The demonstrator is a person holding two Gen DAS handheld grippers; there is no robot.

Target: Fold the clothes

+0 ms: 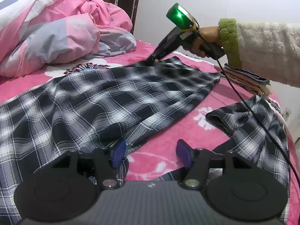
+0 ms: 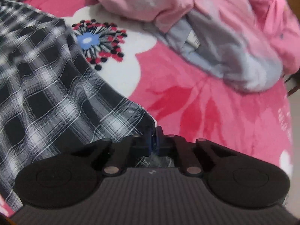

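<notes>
The right gripper (image 2: 153, 138) had its jaws clenched on a corner of the plaid shirt (image 2: 46, 86), the blue pads (image 2: 149, 142) pinching the hem where it came to a point on the bed (image 2: 215, 112). In the left wrist view that same gripper (image 1: 150, 61) pressed down at the far edge of the cloth, held by a hand (image 1: 204, 39) in a fleecy sleeve (image 1: 266, 50). The left gripper (image 1: 150, 153) had its jaws released, pads apart, one pad (image 1: 119, 153) over the near hem and nothing gripped between them. The shirt lay spread flat across the pink flowered blanket, with one sleeve (image 1: 249, 129) trailing off to the side. A rumpled pink duvet (image 1: 56, 28) lay heaped beyond, and a small stack of folded cloth (image 1: 245, 78) lay by the bed's edge.

The step looked like taking hold for a fold. To do it well, the left jaws would have needed to close on the near hem opposite the right grip, so both corners lifted evenly and the crease ran straight, with the loose sleeve tucked in first.
</notes>
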